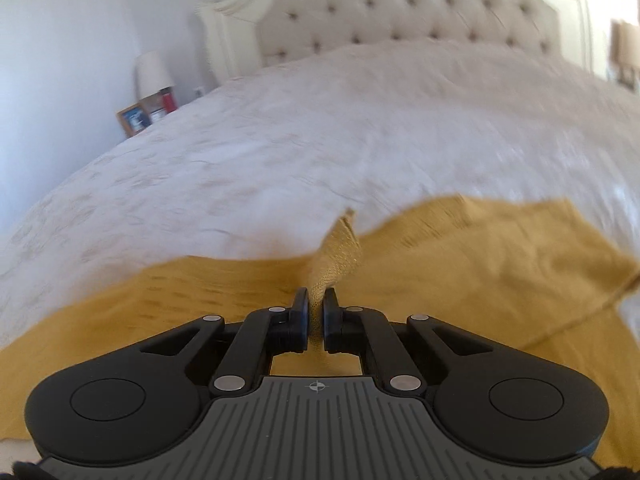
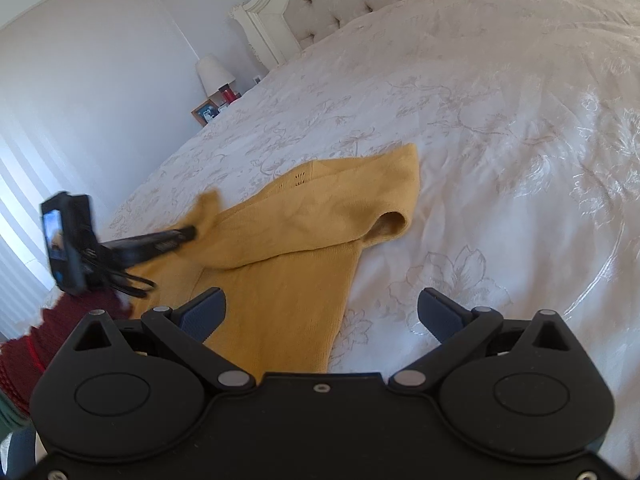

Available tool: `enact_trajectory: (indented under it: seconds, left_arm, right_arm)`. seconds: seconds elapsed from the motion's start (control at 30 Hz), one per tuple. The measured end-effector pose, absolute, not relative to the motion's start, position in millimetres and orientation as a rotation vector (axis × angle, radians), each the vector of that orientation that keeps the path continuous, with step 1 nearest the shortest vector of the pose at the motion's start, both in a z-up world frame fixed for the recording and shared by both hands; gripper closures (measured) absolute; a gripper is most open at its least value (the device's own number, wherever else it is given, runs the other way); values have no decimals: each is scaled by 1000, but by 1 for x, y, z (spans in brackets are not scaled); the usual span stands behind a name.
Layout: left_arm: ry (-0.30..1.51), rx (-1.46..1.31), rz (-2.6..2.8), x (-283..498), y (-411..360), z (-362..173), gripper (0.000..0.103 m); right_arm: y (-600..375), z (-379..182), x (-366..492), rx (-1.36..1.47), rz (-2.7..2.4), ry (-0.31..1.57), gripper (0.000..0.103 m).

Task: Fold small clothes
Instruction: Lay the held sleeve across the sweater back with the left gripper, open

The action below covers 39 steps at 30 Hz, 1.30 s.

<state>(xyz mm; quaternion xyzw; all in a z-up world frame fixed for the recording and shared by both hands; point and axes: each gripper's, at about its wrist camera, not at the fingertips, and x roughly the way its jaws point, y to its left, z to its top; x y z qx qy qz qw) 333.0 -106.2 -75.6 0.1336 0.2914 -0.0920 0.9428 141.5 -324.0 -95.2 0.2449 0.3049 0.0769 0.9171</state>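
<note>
From the left wrist, the left gripper [image 1: 316,300] is clenched on a raised fold of the yellow knit top [image 1: 460,264], which lies on the white bedspread [image 1: 260,152]. The picture is smeared with blur, so the top's far edge is hard to make out, and the gripper body hides its near part. A tufted headboard [image 1: 400,8] stands behind, with a lamp [image 1: 152,72] and photo frame [image 1: 132,120] beside the bed.

From the right wrist, the right gripper [image 2: 322,312] hangs released, nothing between its fingers, above the top's near edge [image 2: 280,300]. The left gripper [image 2: 188,234] appears blurred at the top's left side, pinching cloth; a dark red sleeve [image 2: 60,332] is cut off by the frame.
</note>
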Motion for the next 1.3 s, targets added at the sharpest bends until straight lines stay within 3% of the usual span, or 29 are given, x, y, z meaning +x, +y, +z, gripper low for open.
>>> enact_trajectory:
  seconds: [0.23, 0.57, 0.7, 0.83, 0.9, 1.3]
  left_arm:
    - [599, 224, -90, 345, -50, -63, 96]
    - [685, 112, 7, 347, 0, -90, 96]
    - [728, 78, 21, 349, 13, -100, 91]
    - [738, 5, 54, 351, 30, -101, 66]
    - [745, -14, 47, 351, 37, -101, 61]
    - [740, 21, -28, 327, 55, -99, 54]
  right_arm:
    - [-318, -100, 144, 498, 162, 647, 1]
    - [-310, -108, 147, 475, 171, 681, 1]
    - [-308, -113, 149, 472, 165, 700, 1]
    - [-307, -116, 147, 469, 163, 707, 1]
    - [-305, -116, 148, 464, 165, 709, 1]
    - [-279, -133, 148, 302, 120, 712, 1]
